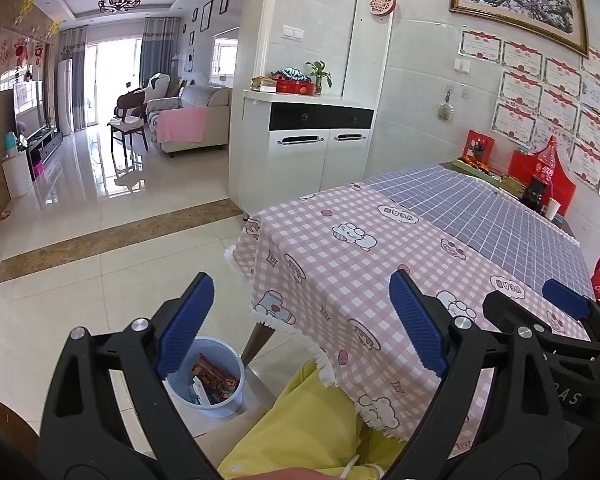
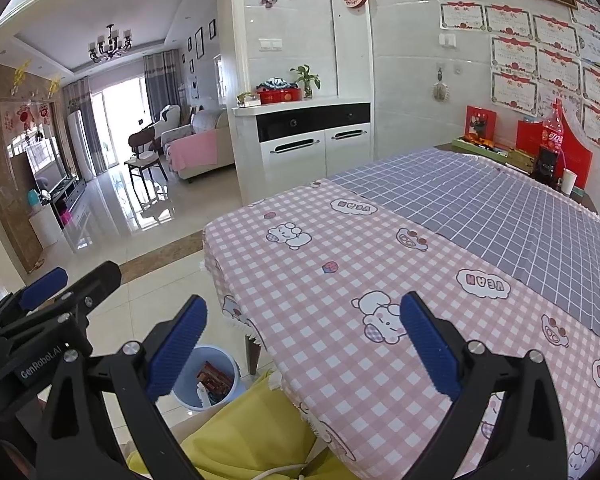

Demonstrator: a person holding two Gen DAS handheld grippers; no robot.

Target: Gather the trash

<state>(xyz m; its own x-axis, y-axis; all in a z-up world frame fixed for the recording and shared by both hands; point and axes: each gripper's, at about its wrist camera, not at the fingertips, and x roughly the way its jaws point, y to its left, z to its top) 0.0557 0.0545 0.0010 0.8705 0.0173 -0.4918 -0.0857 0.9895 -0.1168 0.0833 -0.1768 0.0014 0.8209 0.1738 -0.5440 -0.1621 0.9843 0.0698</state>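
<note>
A light blue trash bin [image 1: 220, 406] [image 2: 186, 396] stands on the floor beside the table's near corner. Inside it lie red printed wrappers [image 1: 214, 376] [image 2: 214, 380] and a white scrap. My left gripper [image 1: 300, 322] is open and holds nothing; it hovers over the table corner, with its left finger above the bin. My right gripper [image 2: 304, 344] is open too, above the pink checked cloth, with nothing between its pads. Each gripper shows at the edge of the other's view, the right gripper [image 1: 536, 306] on the right and the left gripper [image 2: 70, 282] on the left.
The table [image 1: 340, 264] [image 2: 340, 280] carries a pink cartoon cloth and a grey-blue checked cloth. At its far end stand a cola bottle [image 1: 546, 168] [image 2: 554, 132], red boxes and a paper cup [image 2: 569, 181]. A person's yellow garment [image 1: 308, 432] fills the bottom. A white cabinet [image 1: 300, 156] stands beyond, on tiled floor.
</note>
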